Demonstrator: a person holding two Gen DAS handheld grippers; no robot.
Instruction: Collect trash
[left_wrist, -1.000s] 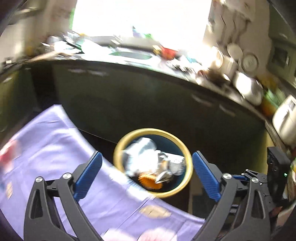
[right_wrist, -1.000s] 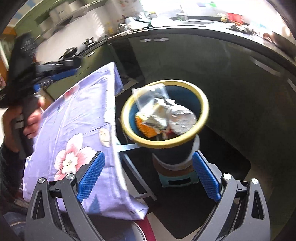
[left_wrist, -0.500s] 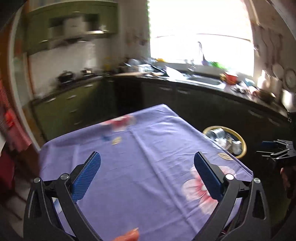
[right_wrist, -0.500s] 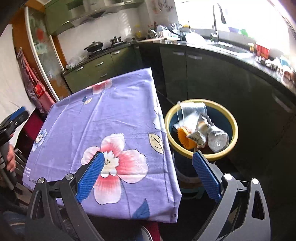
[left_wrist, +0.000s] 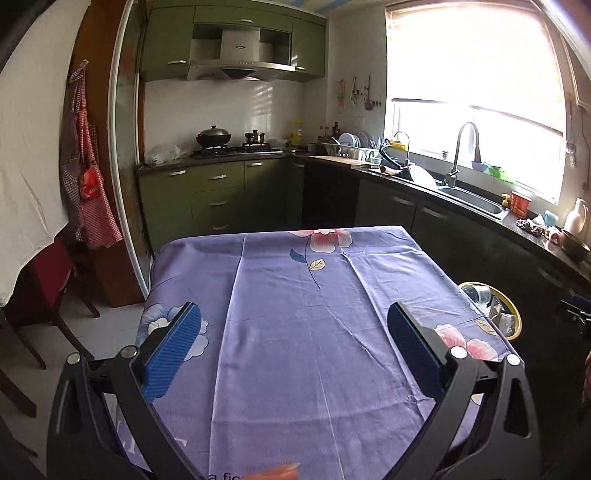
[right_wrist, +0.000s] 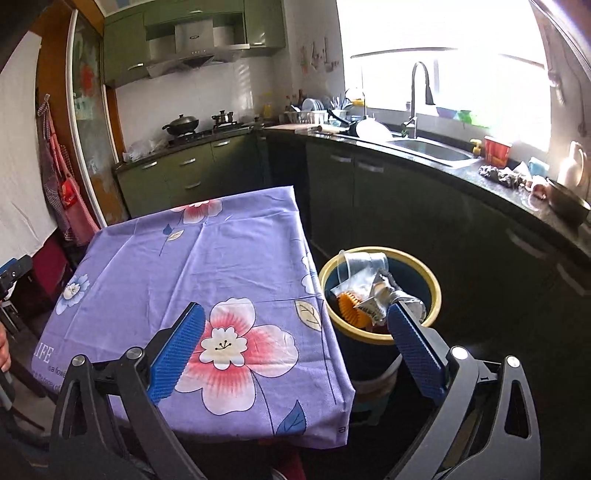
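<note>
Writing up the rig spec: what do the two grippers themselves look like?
The left gripper and right gripper look identical: black triangulated linkage arms with cut-out windows, silver round pivot bolts, and flat fingers faced with ribbed blue pads. No cables or markings show on either one.

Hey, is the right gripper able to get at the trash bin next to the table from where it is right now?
Probably yes. The right gripper is open and empty, and the yellow-rimmed trash bin sits beside the table with its top uncovered. Nothing stands between them, though the piled trash fills the opening.
</note>
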